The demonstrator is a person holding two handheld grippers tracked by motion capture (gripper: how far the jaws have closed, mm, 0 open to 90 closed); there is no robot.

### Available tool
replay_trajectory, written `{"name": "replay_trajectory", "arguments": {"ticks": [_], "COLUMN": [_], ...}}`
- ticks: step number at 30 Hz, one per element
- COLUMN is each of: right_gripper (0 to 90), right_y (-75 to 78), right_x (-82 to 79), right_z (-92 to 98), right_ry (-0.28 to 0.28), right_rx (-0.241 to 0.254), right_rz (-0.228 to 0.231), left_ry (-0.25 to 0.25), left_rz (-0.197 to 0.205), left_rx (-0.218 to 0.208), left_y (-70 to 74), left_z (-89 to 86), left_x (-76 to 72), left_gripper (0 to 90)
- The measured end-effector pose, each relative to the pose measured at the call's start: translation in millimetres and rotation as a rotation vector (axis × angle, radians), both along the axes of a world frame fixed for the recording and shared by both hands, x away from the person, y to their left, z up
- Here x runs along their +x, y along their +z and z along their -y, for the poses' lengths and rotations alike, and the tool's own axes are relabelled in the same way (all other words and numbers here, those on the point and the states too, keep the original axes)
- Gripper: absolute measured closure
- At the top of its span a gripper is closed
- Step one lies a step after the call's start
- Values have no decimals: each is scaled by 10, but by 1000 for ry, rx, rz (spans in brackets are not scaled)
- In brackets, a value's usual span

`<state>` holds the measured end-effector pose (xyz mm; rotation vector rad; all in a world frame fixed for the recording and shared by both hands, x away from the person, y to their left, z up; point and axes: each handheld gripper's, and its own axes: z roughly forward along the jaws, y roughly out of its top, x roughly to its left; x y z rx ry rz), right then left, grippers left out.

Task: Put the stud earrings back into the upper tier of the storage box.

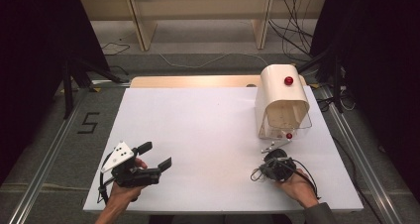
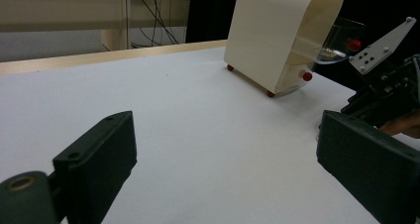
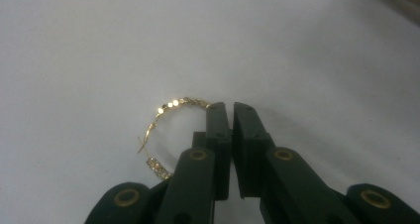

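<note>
One thin gold bracelet (image 3: 168, 116), small glittering links, pinched between right gripper (image 3: 229, 107) jaws

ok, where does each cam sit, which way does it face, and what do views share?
High view: above the person's side, looking forward and down on the table; both forearms, left gripper and right gripper show.
Left gripper view: on the left gripper, looking level across the table at the box; its open jaws show.
Right gripper view: on the right gripper, looking down at a gold hoop; its jaws are shut on it.
Shared: high and left gripper views both show the box and right gripper.
</note>
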<state>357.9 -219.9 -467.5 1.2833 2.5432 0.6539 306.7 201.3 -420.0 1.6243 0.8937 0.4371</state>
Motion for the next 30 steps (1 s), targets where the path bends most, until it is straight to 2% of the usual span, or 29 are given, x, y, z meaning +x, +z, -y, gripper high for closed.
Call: {"name": "replay_trajectory", "arguments": {"ticks": [11, 15, 17, 18, 30], "right_gripper": [869, 868, 869, 869, 869], "right_y": [39, 118, 135, 157, 305], "right_x": [-27, -58, -67, -70, -114], "right_z": [-9, -36, -35, -33, -62], "right_ry": [27, 42, 41, 52, 74], "right_rx": [-9, -8, -9, -7, 8], "right_rz": [17, 57, 63, 87, 131], "left_ry": [5, 6, 6, 6, 7], "left_rz": [0, 2, -3, -2, 0], "left_rx": [-3, -3, 1, 2, -1], "left_y": [4, 7, 2, 2, 5], "left_z": [-9, -11, -7, -5, -9], "left_x": [3, 0, 4, 3, 1], "left_gripper": [81, 81, 81, 81, 81]}}
